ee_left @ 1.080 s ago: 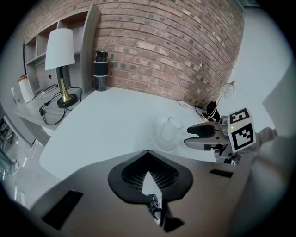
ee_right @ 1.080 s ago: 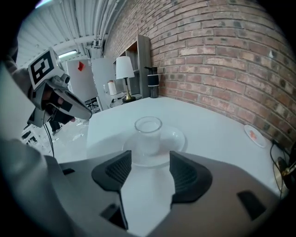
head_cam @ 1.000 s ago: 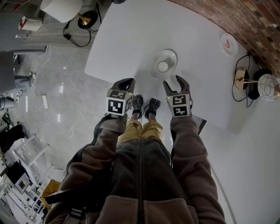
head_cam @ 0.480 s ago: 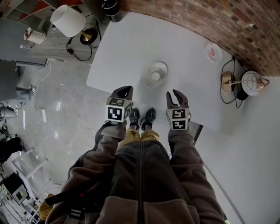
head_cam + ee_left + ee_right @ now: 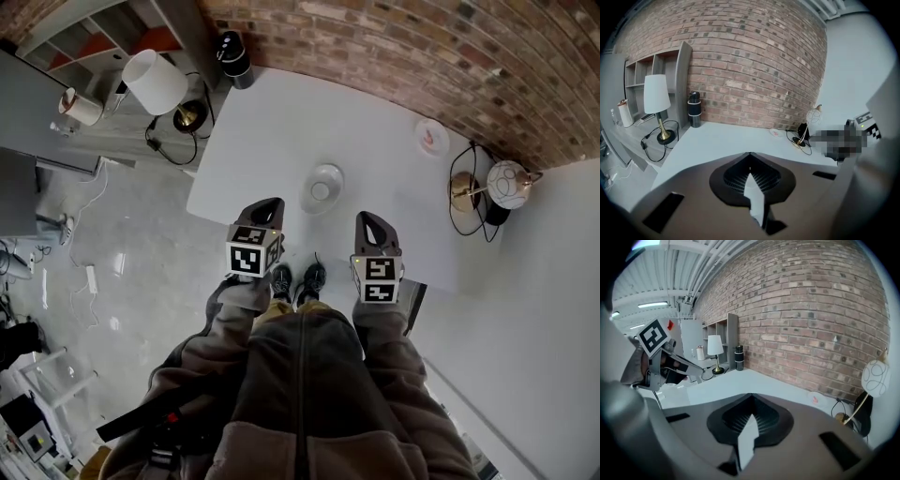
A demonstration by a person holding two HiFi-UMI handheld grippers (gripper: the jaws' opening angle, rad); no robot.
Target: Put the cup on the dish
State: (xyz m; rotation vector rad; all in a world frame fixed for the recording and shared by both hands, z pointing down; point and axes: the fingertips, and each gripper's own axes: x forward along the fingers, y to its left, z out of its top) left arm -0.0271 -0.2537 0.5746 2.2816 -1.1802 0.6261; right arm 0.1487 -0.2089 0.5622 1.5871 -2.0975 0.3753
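- The cup [image 5: 321,191] shows as a small white circle in the middle of the dish [image 5: 330,174]; from the head view it appears to stand on it, upright.
- The dish rests on the white table [image 5: 272,131], nearer the person's edge than the brick wall [image 5: 450,56].
- The left gripper [image 5: 270,202] hovers at the table's near edge, left of the dish and apart from it; its own view shows the jaws pressed together with nothing between them.
- The right gripper [image 5: 368,218] hangs on the other side of the dish, also clear of it; its jaws meet tip to tip, empty.
- A small plate with a red mark [image 5: 431,138] lies farther back on the table, towards the wall.
- A dark flask [image 5: 233,54] stands at the table's far left corner; a lamp with a white shade [image 5: 155,82] is just off the table beside it.
- A globe lamp [image 5: 507,184] with its cables sits past the table's right end.
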